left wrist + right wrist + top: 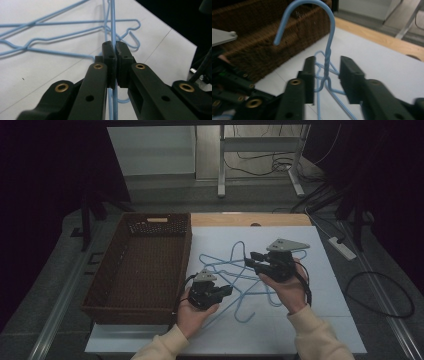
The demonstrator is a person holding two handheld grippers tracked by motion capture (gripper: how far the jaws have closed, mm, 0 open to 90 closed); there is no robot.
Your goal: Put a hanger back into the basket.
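Several thin light-blue wire hangers (235, 275) lie tangled in a loose pile just right of the brown wicker basket (140, 265), overlapping one another. One hanger (325, 57) is raised out of the pile, its curved hook uppermost above a twisted neck, hook tip pointing toward the basket.

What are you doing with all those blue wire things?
A person is sorting blue wire hangers lying tangled on the white table. The left tongs are shut on one hanger's wire. The right tongs are open, with that hanger's twisted neck between them, untouched. A brown basket sits to the left with nothing in it.
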